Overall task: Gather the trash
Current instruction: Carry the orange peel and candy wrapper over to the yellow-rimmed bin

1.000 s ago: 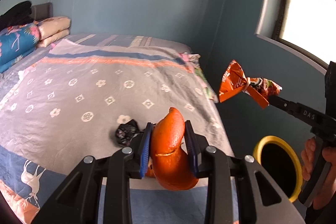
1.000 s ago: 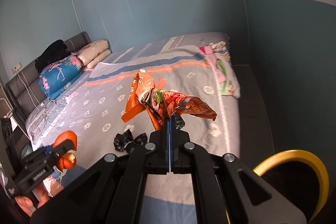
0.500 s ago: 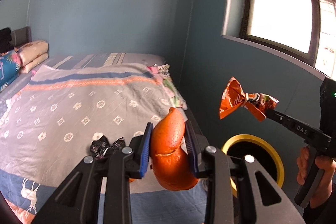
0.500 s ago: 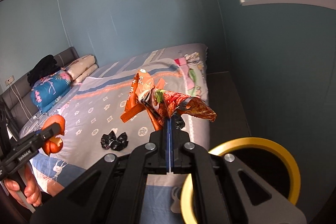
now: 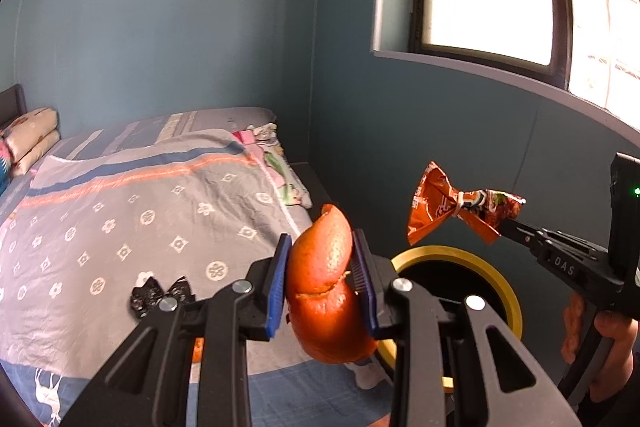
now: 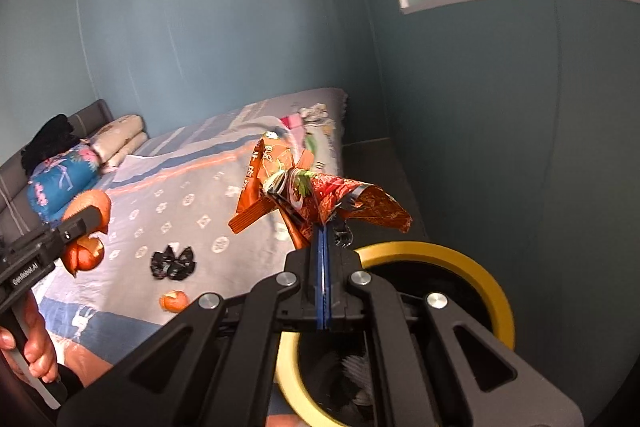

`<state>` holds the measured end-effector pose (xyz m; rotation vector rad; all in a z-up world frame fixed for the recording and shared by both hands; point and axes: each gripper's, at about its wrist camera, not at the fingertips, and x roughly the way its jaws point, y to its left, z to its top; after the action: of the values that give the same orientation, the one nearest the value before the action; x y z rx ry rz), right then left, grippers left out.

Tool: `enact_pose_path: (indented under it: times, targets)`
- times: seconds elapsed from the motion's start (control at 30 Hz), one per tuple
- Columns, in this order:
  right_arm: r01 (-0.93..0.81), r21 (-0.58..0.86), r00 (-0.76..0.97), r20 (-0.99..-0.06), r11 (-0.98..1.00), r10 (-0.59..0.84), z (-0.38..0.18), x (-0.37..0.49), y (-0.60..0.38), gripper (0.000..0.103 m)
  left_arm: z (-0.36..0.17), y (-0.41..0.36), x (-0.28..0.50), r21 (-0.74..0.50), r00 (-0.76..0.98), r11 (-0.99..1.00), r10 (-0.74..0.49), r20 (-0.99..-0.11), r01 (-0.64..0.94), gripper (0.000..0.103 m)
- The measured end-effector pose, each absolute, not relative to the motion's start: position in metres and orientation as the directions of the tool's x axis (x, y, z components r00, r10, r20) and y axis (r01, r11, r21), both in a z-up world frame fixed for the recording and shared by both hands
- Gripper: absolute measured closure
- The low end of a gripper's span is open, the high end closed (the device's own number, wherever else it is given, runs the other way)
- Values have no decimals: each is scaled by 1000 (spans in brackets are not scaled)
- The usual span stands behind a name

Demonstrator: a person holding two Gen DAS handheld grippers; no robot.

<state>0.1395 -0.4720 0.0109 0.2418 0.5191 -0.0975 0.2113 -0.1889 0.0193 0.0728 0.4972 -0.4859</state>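
Note:
My left gripper [image 5: 320, 253] is shut on a curled orange peel [image 5: 326, 291], held over the bed's edge beside the bin. In the right wrist view the same peel [image 6: 86, 207] shows at far left. My right gripper [image 6: 323, 233] is shut on a knotted orange snack wrapper [image 6: 320, 191], which hangs above the yellow-rimmed black bin [image 6: 500, 303]. From the left wrist view the wrapper [image 5: 452, 207] sits over the bin's rim [image 5: 508, 303]. A crumpled black wrapper [image 6: 172, 261] and a small piece of orange peel [image 6: 174, 300] lie on the bedspread.
The patterned grey bedspread [image 5: 120, 211] fills the left; pillows [image 6: 120, 139] and a blue floral cushion [image 6: 60, 179] lie at the headboard. Blue walls and a window ledge [image 5: 520, 75] close the right. A dark floor strip [image 6: 376, 163] runs between bed and wall.
Both grippers have swung right, away from the bed and towards the bin. The bin now sits larger and closer under the snack wrapper. Both grips are unchanged.

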Motion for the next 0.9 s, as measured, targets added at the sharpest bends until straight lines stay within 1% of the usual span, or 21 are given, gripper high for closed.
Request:
enact_pose_path:
  times: [0.1, 0.23, 0.47, 0.7, 0.9]
  targets:
    - [188, 221, 845, -534, 957, -43, 2, 135, -487, 103, 16, -206, 215, -34, 756, 872, -443, -483, 489, 74]
    - [231, 227, 831, -551, 946, -71, -9, 130, -502, 103, 7, -232, 219, -18, 738, 858, -453, -501, 514, 74]
    - [296, 264, 789, -610, 918, -79, -33, 132, -526, 103, -19, -276, 237, -26, 689, 836, -470, -552, 549, 74]
    - [331, 318, 754, -656, 888, -46, -60, 138, -546, 102, -55, -314, 261, -95, 600, 814, -496, -628, 573, 74]
    - [339, 320, 745, -665, 885, -45, -69, 134, -555, 102, -80, -333, 273, -123, 556, 802, -507, -659, 585, 73]
